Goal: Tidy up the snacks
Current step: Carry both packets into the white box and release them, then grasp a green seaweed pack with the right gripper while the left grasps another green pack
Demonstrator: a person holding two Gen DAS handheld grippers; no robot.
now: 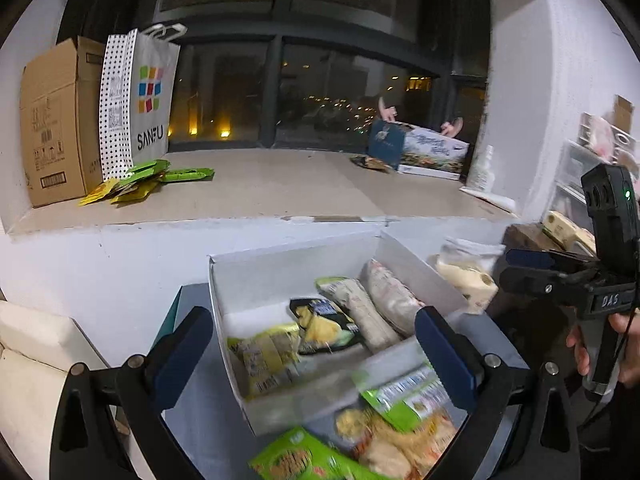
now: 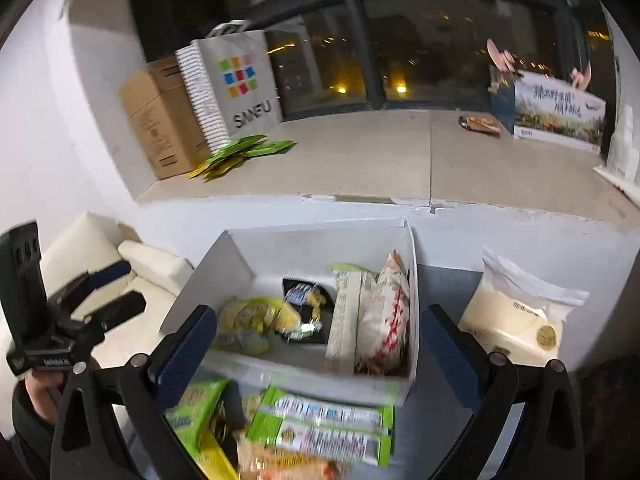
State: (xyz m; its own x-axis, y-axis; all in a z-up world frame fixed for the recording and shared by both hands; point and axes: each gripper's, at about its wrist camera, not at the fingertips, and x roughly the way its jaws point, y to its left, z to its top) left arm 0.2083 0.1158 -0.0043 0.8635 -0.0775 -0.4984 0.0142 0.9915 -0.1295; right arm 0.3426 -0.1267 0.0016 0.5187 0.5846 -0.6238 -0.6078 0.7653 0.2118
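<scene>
An open white box [image 1: 280,280] [image 2: 312,248] holds several snack packs: a yellow pack [image 1: 264,356] [image 2: 252,320], a black-and-yellow pack [image 1: 324,324] [image 2: 304,304], a beige pack [image 2: 348,312] and a white-and-red pack [image 1: 392,296] [image 2: 384,316]. Loose green packs [image 1: 404,396] [image 2: 328,420] and an orange pack lie in front of the box. My left gripper [image 1: 316,356] hovers open over the box's near edge with nothing between its fingers. My right gripper [image 2: 320,344] is also open and empty, just above the loose packs. Each gripper shows in the other's view [image 1: 532,276] [image 2: 112,292].
A white bag [image 2: 516,312] stands right of the box. Behind runs a stone window ledge [image 2: 360,160] with a cardboard box [image 1: 56,120], a SANFU paper bag [image 1: 148,96], green sachets [image 1: 152,176] and a printed carton [image 2: 556,116]. A cream cushion [image 2: 132,272] lies at the left.
</scene>
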